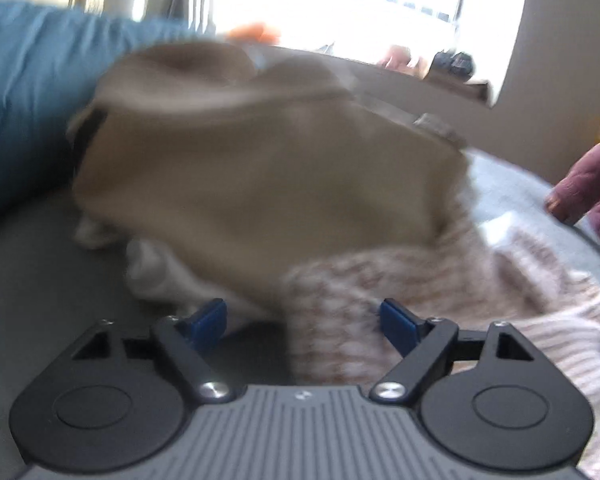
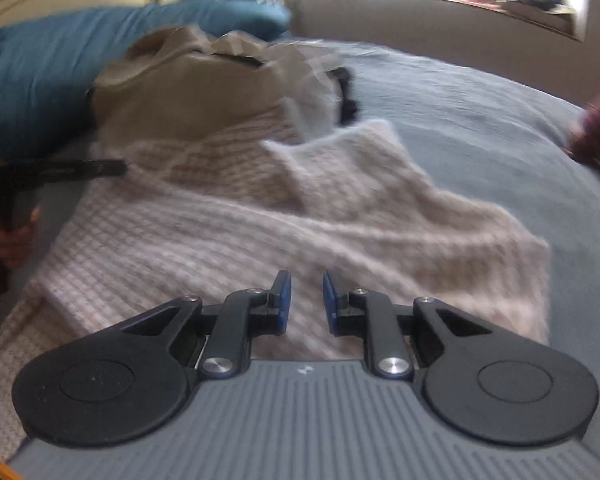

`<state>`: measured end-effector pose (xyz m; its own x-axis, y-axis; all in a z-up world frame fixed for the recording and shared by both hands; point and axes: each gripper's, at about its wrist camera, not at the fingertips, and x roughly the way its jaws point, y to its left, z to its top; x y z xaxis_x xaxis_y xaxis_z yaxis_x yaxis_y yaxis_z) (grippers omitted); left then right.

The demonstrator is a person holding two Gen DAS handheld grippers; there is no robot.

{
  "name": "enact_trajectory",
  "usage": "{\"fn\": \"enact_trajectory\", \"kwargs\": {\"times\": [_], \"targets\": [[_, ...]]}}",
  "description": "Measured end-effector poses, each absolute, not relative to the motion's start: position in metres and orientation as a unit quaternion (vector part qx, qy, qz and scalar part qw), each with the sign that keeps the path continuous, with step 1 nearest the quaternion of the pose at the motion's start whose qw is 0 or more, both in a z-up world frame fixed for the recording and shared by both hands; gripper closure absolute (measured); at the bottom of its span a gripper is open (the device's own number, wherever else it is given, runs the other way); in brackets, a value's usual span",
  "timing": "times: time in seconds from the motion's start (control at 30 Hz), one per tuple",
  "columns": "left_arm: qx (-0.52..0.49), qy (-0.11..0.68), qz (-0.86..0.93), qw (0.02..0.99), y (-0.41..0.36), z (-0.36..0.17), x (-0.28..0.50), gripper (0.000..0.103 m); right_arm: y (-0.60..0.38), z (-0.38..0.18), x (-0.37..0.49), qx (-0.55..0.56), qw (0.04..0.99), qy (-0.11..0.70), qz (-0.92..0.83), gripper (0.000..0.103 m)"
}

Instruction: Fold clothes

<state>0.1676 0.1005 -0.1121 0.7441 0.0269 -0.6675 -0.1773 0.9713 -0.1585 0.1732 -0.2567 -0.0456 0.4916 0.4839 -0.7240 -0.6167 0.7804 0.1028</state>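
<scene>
Writing none legible | left gripper (image 1: pixel 302 320) fingers released | right gripper (image 2: pixel 306 298) fingers narrowly parted, empty

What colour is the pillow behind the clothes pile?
Teal blue pillow; clearest in the right wrist view.

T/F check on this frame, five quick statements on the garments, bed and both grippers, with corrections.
1. The left gripper has its jaws wide apart. True.
2. The right gripper is clamped on the tan garment. False: its pads stand a little apart with nothing pinched, above the pink knit sweater; the tan garment lies farther back.
3. The tan garment partly overlaps the pink knit sweater. True.
4. A blue pillow lies behind the clothes. True.
5. The clothes lie on a wooden floor. False: they lie on a bed with a grey-blue sheet.
</scene>
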Motion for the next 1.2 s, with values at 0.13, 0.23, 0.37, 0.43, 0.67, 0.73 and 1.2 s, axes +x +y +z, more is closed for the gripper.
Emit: {"fn": "enact_trajectory", "kwargs": {"times": [0.13, 0.23, 0.37, 0.43, 0.67, 0.73, 1.2], "targets": [[-0.09, 0.339, 0.071, 0.934, 0.092, -0.117, 0.165, 0.016, -0.226, -0.073, 0.192, -0.116, 0.839, 0.426, 0.317, 0.087], [-0.071, 0.305, 0.083, 0.946, 0.083, -0.1, 0.153, 0.019, -0.227, -0.066, 0.192, -0.092, 0.85, 0.42, 0.305, 0.087], [-0.01, 0.263, 0.058, 0.963, 0.062, -0.075, 0.147, 0.019, -0.242, -0.045, 0.191, -0.051, 0.88, 0.367, 0.297, 0.087], [0.019, 0.272, 0.023, 0.962, 0.046, -0.067, 0.154, 0.019, -0.24, -0.043, 0.199, -0.055, 0.893, 0.339, 0.29, 0.087], [0.046, 0.339, -0.03, 0.939, -0.004, -0.076, 0.209, 0.033, -0.224, -0.09, 0.253, 0.009, 0.877, 0.385, 0.287, 0.086], [0.041, 0.35, -0.026, 0.935, -0.015, -0.082, 0.223, 0.034, -0.234, -0.102, 0.254, 0.048, 0.879, 0.37, 0.295, 0.086], [0.069, 0.393, -0.033, 0.917, -0.05, -0.107, 0.296, 0.029, -0.244, -0.113, 0.245, 0.079, 0.887, 0.337, 0.305, 0.086]]}}
